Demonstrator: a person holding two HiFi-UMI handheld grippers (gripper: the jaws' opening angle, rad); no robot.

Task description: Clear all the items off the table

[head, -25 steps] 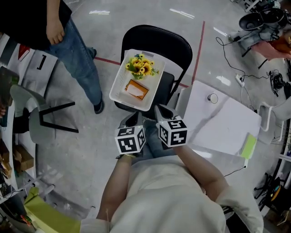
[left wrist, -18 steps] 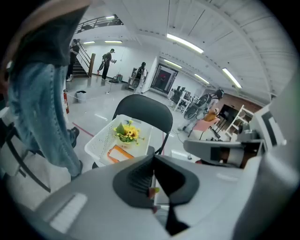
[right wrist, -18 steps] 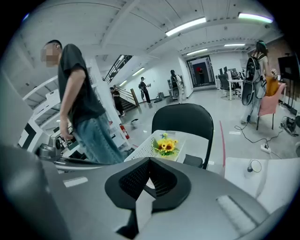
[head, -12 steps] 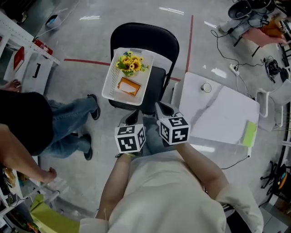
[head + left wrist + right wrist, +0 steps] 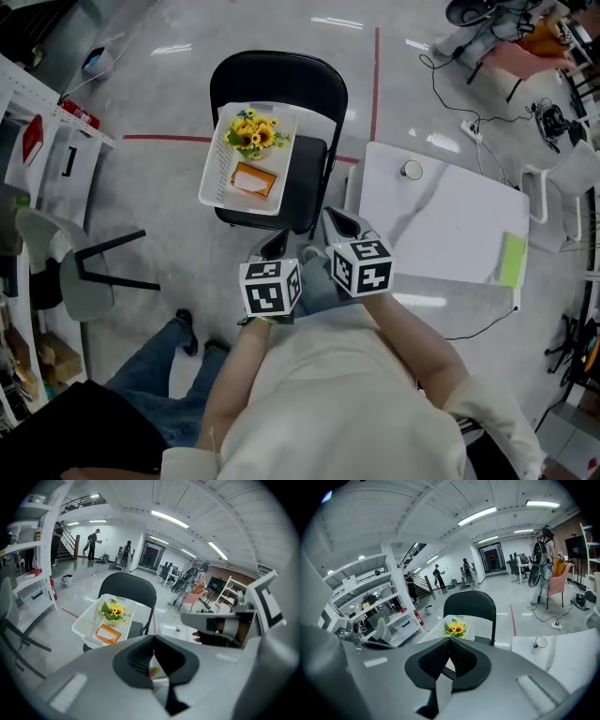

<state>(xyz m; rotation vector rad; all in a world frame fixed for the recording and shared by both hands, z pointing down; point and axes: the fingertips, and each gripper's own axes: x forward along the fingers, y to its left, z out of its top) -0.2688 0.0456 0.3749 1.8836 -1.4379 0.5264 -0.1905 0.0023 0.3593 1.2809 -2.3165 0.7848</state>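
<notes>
Left gripper (image 5: 274,247): fingers pressed together with nothing between them, held close in front of us.
Right gripper (image 5: 337,223): fingers likewise closed on nothing, just beside the left one.
Still on the table (image 5: 450,234): a round cup (image 5: 411,170) near the corner by the chair (image 5: 281,70), and a flat green thing (image 5: 511,260) at the opposite edge, well apart from it.
Cup's look: small, pale-rimmed and upright; we cannot tell whether it holds anything.
Green thing's look: thin and yellow-green, lying right along the table's edge.
Basket (image 5: 214,178): on the chair seat, holding sunflowers (image 5: 249,133) and an orange box (image 5: 251,180).
Risk, cup: we judge that a pinch on its round wall could slip or tip it.
Risk, green thing: lying so flat, it gives our fingers little to catch, and a nudge might push it off the edge.
Risk, basket: it overhangs the seat, so a heavy drop might tilt it.
</notes>
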